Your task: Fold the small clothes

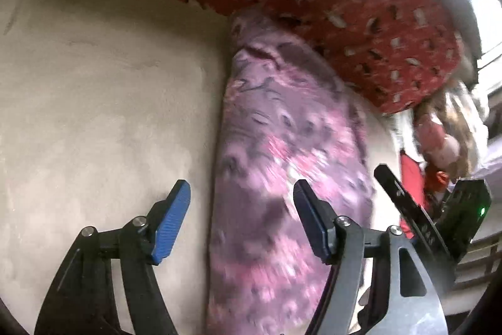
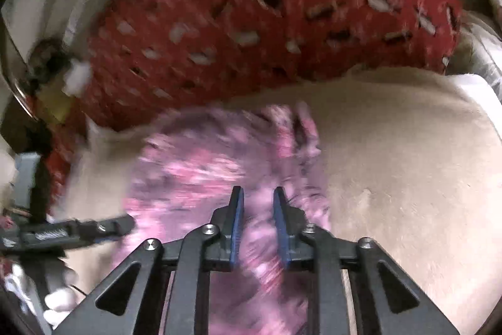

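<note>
Purple-pink garment [image 1: 282, 165] lies beneath both tools: left tool [image 1: 241, 222] open above it, right tool [image 2: 258, 228] slightly parted, nothing gripped.

The left gripper [image 1: 241, 215] points steeply down, its blue-padded fingers [image 1: 172, 225] spread wide with nothing pressed between them. The right gripper [image 2: 258, 209] also tilts down, its fingers [image 2: 237, 225] only narrowly parted, pads clear of any grip. Both views are motion-blurred.
</note>
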`<control>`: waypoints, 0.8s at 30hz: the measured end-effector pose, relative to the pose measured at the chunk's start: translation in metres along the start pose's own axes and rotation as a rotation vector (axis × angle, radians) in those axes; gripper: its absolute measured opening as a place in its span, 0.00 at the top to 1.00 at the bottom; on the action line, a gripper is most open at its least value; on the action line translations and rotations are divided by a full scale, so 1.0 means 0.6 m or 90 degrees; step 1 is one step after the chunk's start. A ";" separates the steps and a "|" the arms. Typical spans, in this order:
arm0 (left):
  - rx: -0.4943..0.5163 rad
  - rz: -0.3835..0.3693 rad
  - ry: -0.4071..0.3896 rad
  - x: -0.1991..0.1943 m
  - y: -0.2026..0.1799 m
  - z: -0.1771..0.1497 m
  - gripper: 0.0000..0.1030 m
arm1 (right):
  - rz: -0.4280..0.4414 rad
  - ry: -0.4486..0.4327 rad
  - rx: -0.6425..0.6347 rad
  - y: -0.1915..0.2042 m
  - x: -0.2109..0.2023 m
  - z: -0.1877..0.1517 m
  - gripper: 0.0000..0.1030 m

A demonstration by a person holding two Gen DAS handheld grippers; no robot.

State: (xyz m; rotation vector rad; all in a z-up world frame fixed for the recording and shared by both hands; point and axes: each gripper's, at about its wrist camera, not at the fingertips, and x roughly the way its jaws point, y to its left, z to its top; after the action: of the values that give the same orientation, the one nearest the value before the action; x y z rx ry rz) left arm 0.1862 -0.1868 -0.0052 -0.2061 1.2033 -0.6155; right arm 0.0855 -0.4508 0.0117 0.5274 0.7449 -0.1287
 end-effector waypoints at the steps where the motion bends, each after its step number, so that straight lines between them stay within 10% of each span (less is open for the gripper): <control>1: 0.003 0.008 -0.011 -0.007 -0.001 -0.012 0.34 | 0.023 -0.017 -0.013 0.011 -0.021 -0.010 0.78; 8: 0.003 0.072 0.036 0.019 -0.002 -0.064 0.33 | -0.068 0.054 -0.065 0.016 -0.024 -0.072 0.77; 12: 0.018 0.095 0.040 0.015 -0.011 -0.077 0.33 | -0.017 -0.003 -0.044 0.013 -0.092 -0.086 0.72; 16: 0.001 0.100 0.053 0.019 -0.003 -0.090 0.33 | -0.073 0.099 -0.035 -0.033 -0.063 -0.131 0.67; 24: 0.012 0.107 0.060 0.028 -0.007 -0.099 0.33 | -0.015 0.062 0.057 -0.066 -0.114 -0.103 0.61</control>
State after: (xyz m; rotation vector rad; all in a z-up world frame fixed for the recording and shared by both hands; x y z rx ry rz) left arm 0.1339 -0.1892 -0.0384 -0.0598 1.2913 -0.4941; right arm -0.0137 -0.4589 0.0038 0.6126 0.8434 -0.1598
